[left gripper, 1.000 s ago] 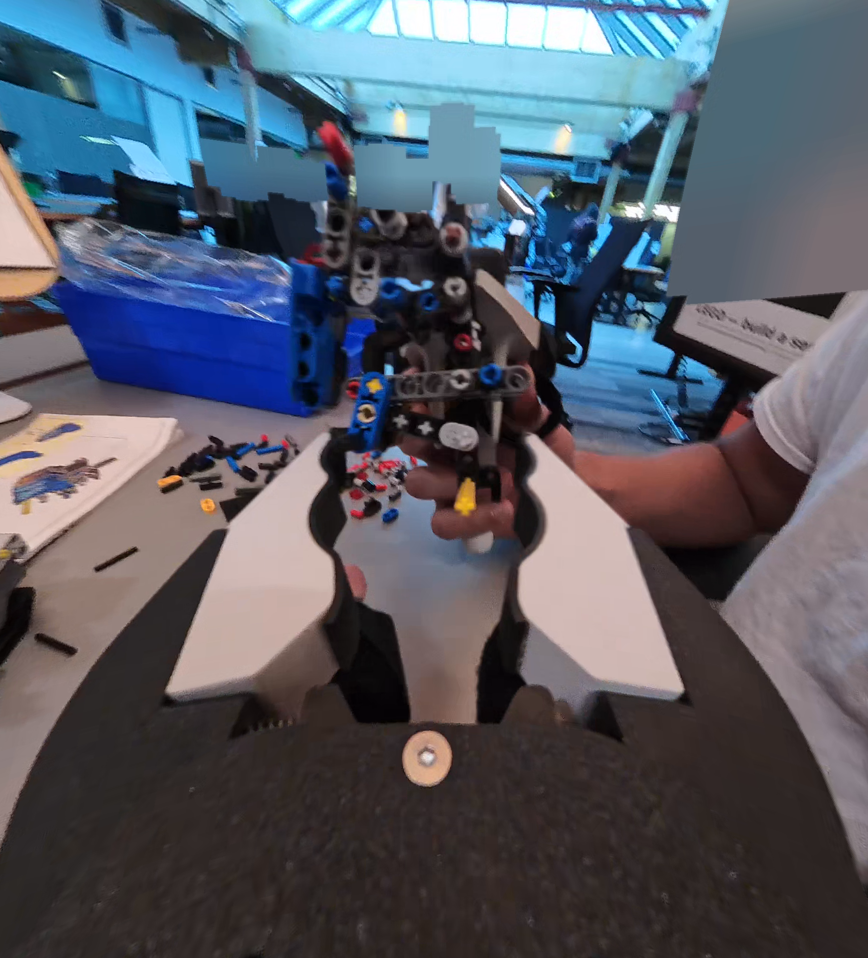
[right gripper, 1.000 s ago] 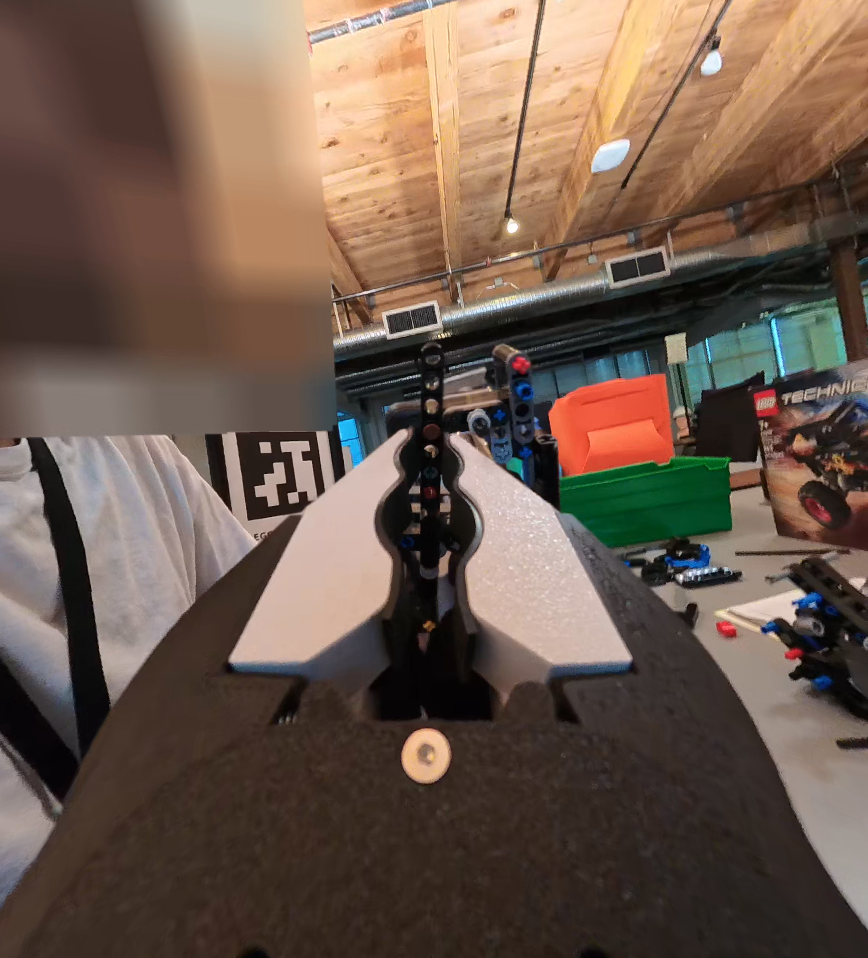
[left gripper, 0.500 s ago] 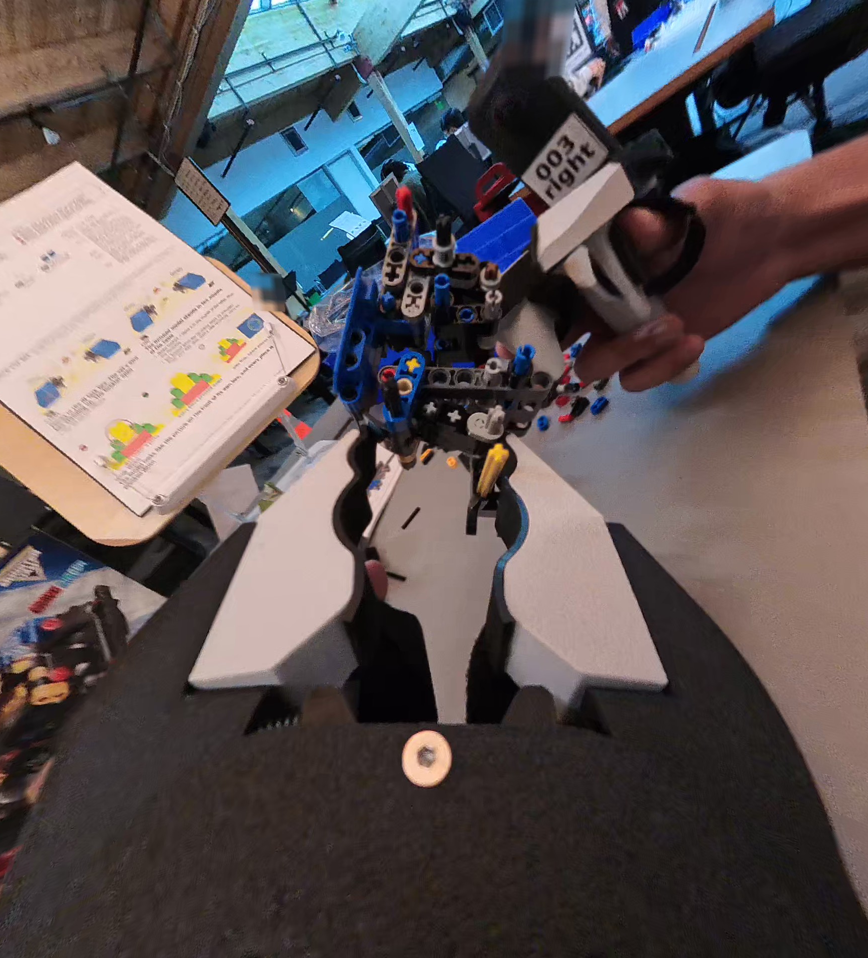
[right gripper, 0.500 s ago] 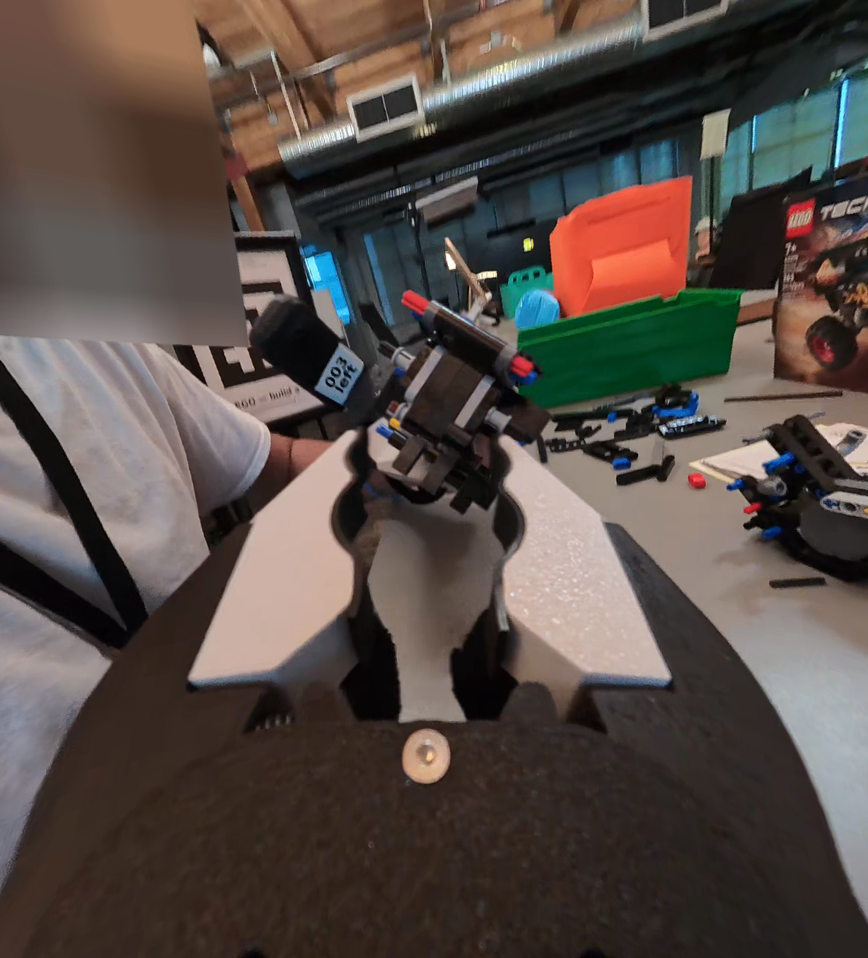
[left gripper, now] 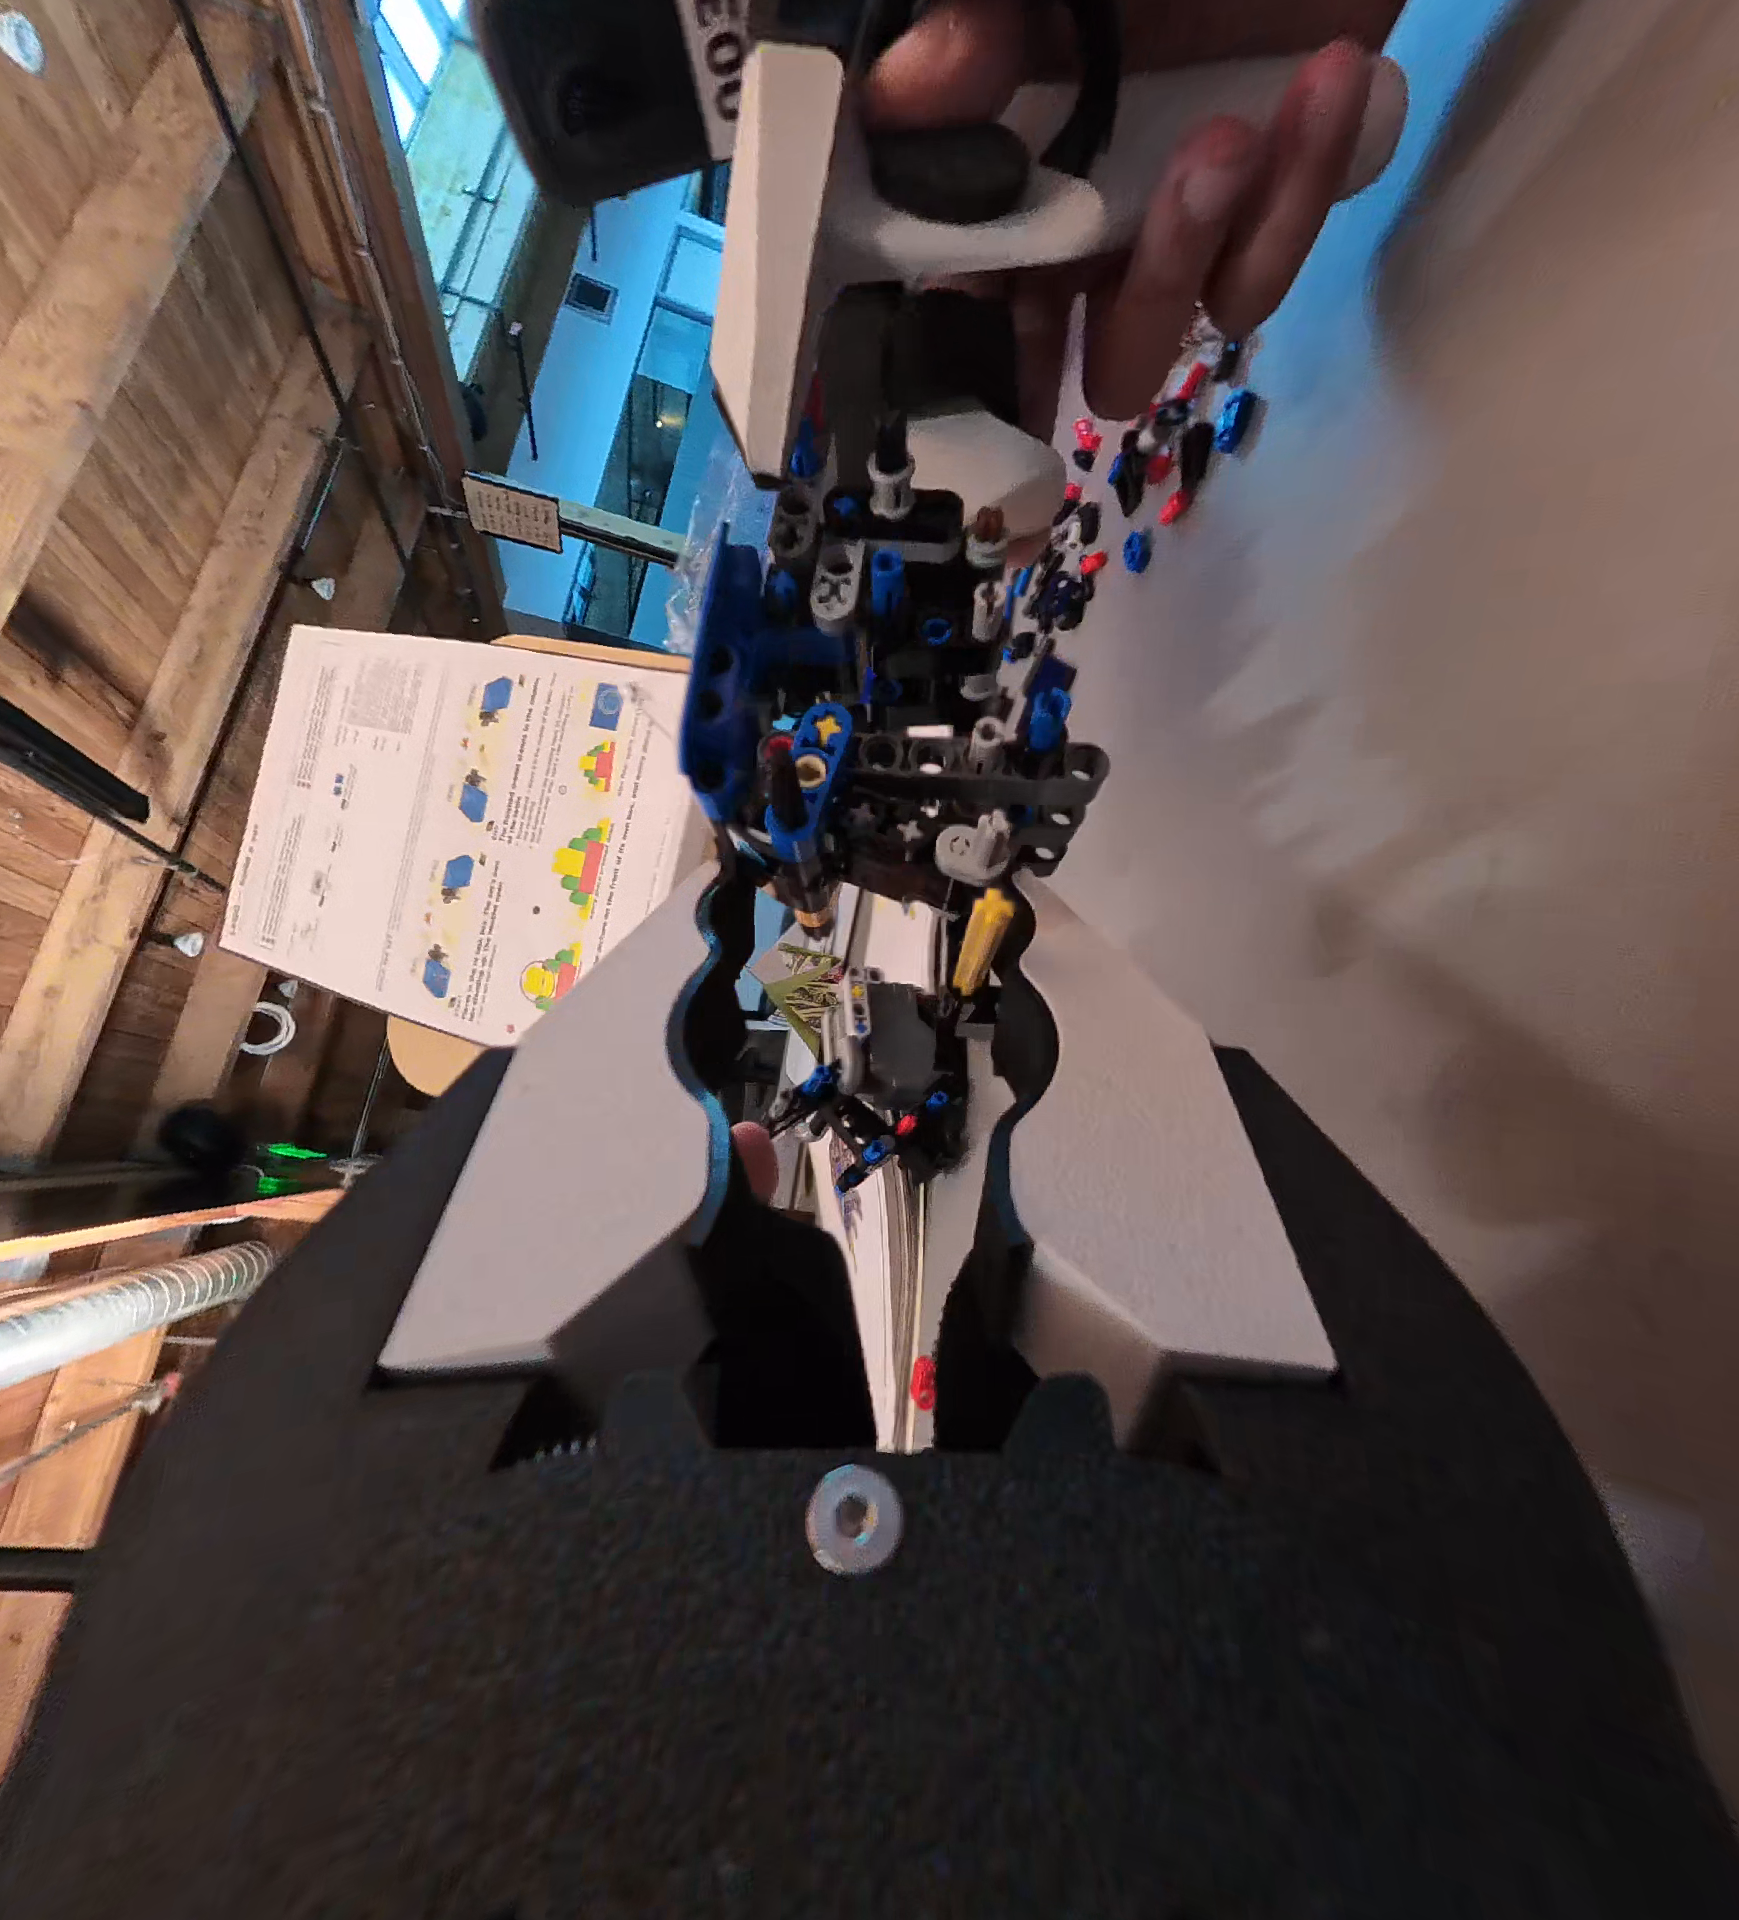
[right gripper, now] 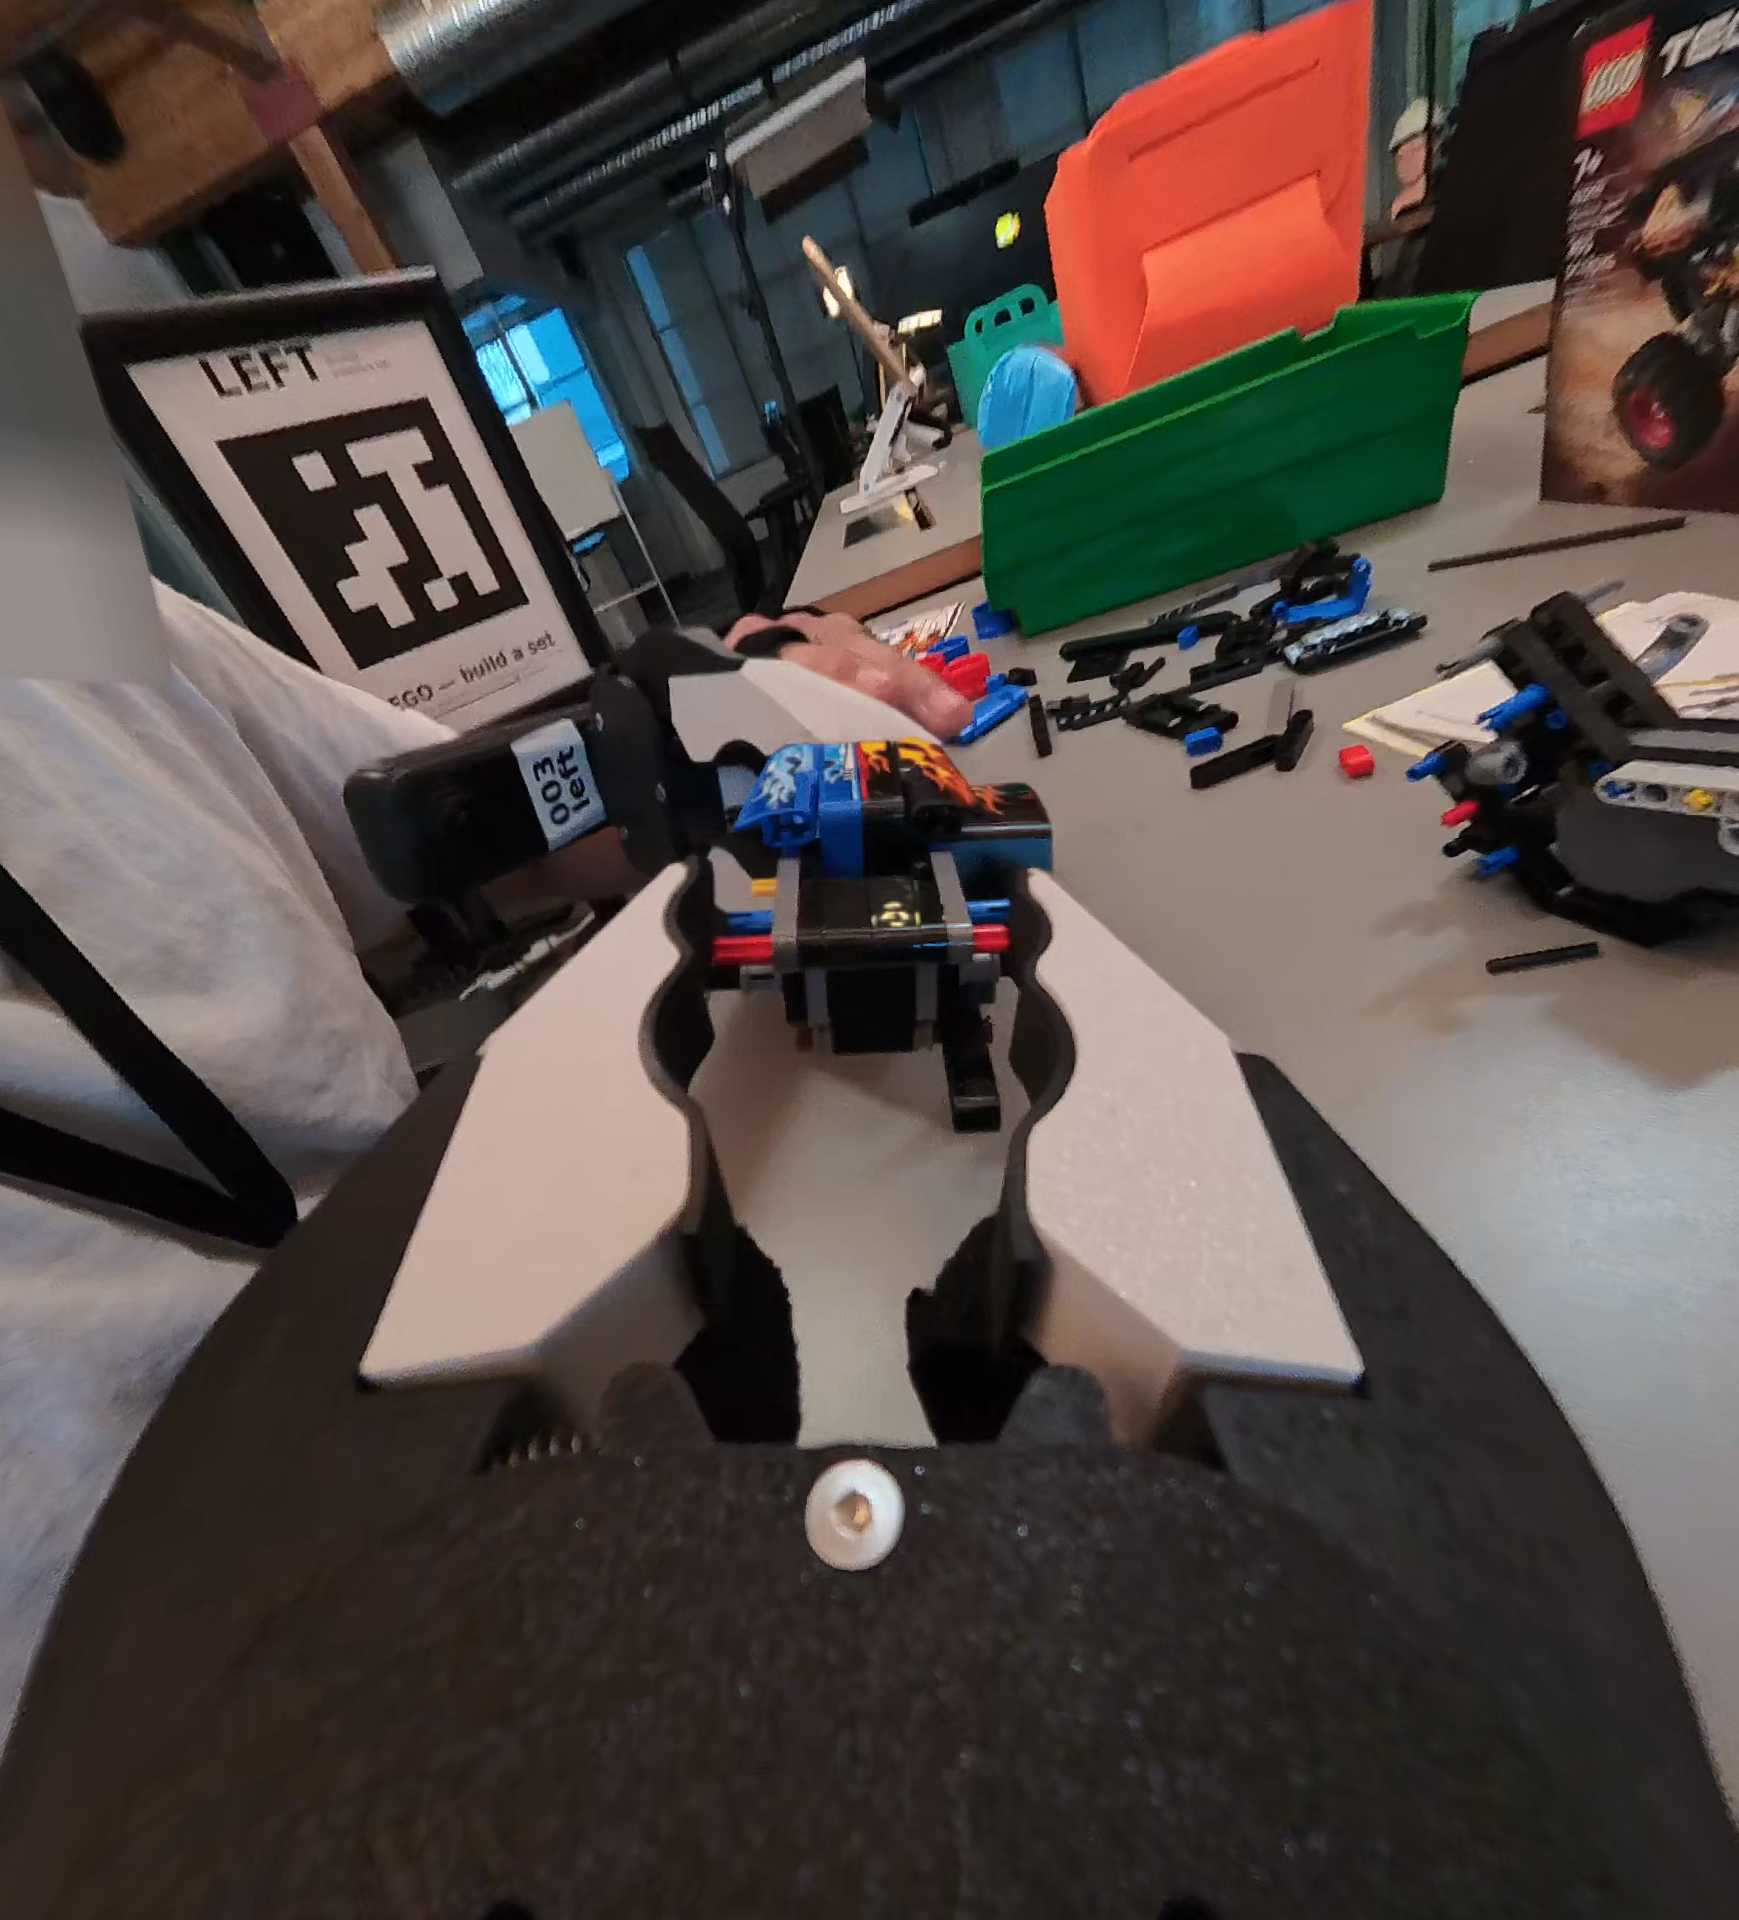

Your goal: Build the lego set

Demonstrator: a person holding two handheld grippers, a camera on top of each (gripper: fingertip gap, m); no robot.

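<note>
Blue-black lego assembly (right gripper: 880,894) seemingly gripped by both tools.

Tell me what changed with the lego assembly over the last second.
The right tongs released the thin black beam they pinched, opened wide, and now straddle the lego assembly's broader body. The left tongs rolled sideways, turning the assembly with them. Unchanged: the left tongs' hold on it, and the loose parts on the table.

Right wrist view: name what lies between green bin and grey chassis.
Scattered black and blue pieces and one red piece, between the green bin and grey chassis, seen in the right wrist view.
</note>
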